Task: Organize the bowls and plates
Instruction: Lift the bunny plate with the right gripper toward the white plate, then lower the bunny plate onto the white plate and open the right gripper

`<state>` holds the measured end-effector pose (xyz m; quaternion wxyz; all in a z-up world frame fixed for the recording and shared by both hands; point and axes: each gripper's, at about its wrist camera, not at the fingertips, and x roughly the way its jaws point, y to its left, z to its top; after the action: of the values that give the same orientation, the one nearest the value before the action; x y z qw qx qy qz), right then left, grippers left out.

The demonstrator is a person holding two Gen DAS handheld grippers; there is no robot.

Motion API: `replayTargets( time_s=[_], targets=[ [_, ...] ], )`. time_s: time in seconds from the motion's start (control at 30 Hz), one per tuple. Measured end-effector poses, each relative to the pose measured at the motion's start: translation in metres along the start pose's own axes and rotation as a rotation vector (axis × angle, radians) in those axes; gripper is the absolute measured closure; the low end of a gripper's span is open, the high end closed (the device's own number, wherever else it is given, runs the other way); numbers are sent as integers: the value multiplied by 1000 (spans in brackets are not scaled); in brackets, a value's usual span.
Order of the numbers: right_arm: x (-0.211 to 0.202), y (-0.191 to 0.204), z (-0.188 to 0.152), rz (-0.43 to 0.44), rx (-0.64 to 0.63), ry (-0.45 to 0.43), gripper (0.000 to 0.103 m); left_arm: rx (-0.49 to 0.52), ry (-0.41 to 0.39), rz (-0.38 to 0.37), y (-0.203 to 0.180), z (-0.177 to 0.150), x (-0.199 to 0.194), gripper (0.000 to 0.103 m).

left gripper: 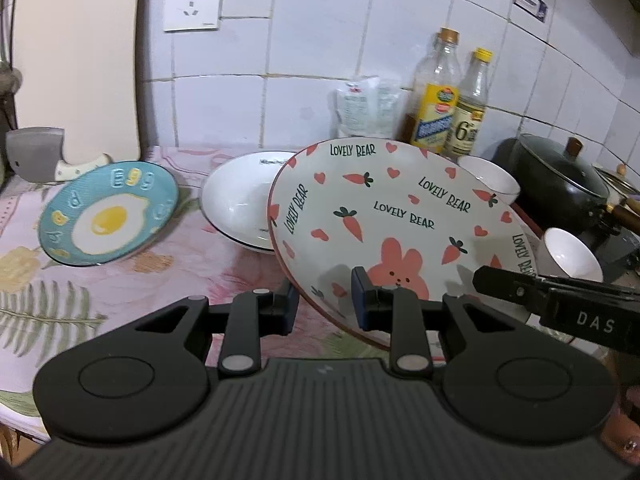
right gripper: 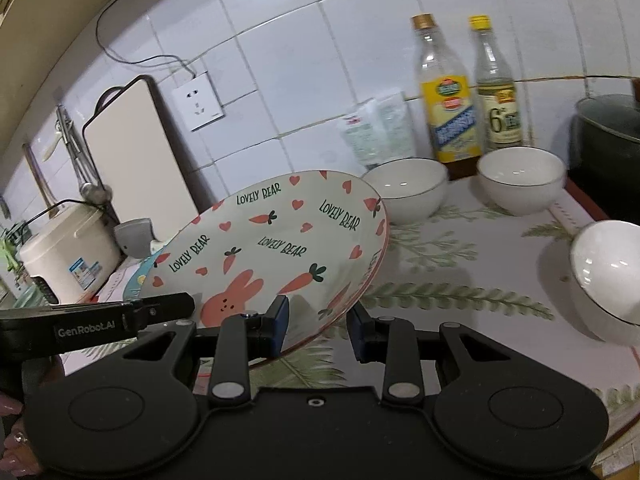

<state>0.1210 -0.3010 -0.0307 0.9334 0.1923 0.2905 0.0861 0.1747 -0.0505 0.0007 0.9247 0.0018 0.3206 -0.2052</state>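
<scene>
Grippers from both hands meet on one dish: a cream "Lovely Bear" plate (left gripper: 400,216) printed with a pink rabbit, carrots and hearts, held tilted above a floral-covered kitchen counter (left gripper: 120,280). The left gripper (left gripper: 325,306) straddles the plate's near rim, one blue-padded finger under the plate and the other over its face, clamped on the edge. The right gripper (right gripper: 317,326) sits at the plate's opposite near rim, its jaws set either side of the edge; whether they are pressing on it cannot be told from the right wrist view.

Left of the rabbit plate, flat on the counter, lies a blue fried-egg plate (left gripper: 110,214). Just behind the rabbit plate, partly hidden by it, rests a white deep plate (left gripper: 236,200). To the plate's right stand three white bowls: one (right gripper: 406,190) just beyond its far rim, a second (right gripper: 520,180) farther right, and a third (right gripper: 608,276) nearer the camera, close to the counter edge.

Behind the bowls, against the white tiled wall, stand a yellow-labelled oil bottle (right gripper: 448,96) and a vinegar bottle (right gripper: 498,92). A cutting board (right gripper: 136,160) leans on the wall to the plate's left, beside a rice cooker (right gripper: 68,252).
</scene>
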Motion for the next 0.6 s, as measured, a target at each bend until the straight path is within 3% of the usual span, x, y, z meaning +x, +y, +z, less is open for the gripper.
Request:
replayTargets(
  time_s=[0.27,0.6],
  targets=[
    [37,6,14,41,31,31,66,-35,21,37,24,16,22,77],
    [89,8,26,32,16,91,66,-120,71,40,55,25,74,77]
  ],
)
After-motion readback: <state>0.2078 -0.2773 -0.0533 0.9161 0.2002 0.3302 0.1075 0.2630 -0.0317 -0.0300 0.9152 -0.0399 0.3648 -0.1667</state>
